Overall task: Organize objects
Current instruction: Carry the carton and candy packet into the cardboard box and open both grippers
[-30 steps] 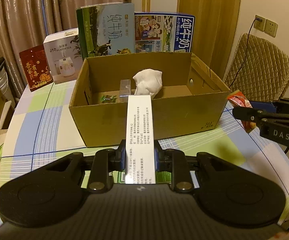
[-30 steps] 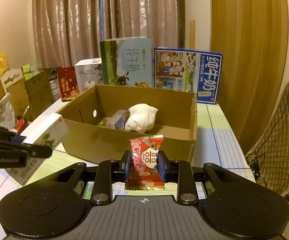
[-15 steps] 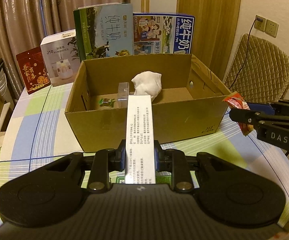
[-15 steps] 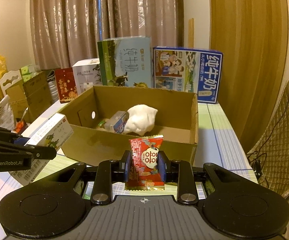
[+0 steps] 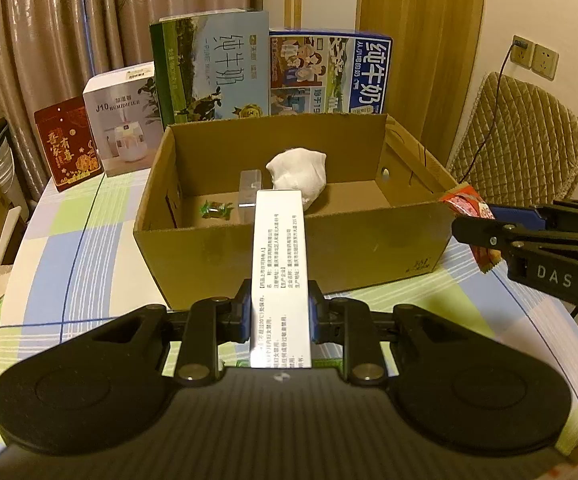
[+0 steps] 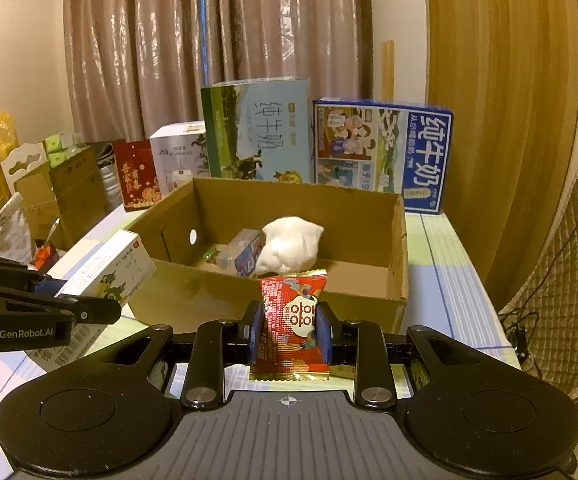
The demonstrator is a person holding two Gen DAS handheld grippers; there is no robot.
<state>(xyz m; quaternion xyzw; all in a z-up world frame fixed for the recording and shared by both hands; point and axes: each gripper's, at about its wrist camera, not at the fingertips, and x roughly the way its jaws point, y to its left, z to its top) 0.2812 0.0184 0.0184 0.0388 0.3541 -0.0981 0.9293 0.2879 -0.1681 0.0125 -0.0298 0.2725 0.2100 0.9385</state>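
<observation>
A checked tablecloth point(image 5: 69, 248) under curtains, with an open cardboard box point(image 5: 289, 256) at frame centre.

Left wrist view: the left gripper point(image 5: 279, 312) was clamped on a white medicine box point(image 5: 279, 264) at lower centre, just short of the cardboard box's near wall; inside lay a white cloth bundle point(image 5: 299, 174) and a green candy point(image 5: 217, 210). At the right edge the right gripper point(image 5: 485, 232) pinched a red snack packet point(image 5: 465, 204). Right wrist view: the right gripper point(image 6: 289, 332) was closed on the red snack packet point(image 6: 293, 312) at lower centre, before the cardboard box point(image 6: 249, 292); the left gripper point(image 6: 89, 310) held the medicine box point(image 6: 109, 272) at left.
</observation>
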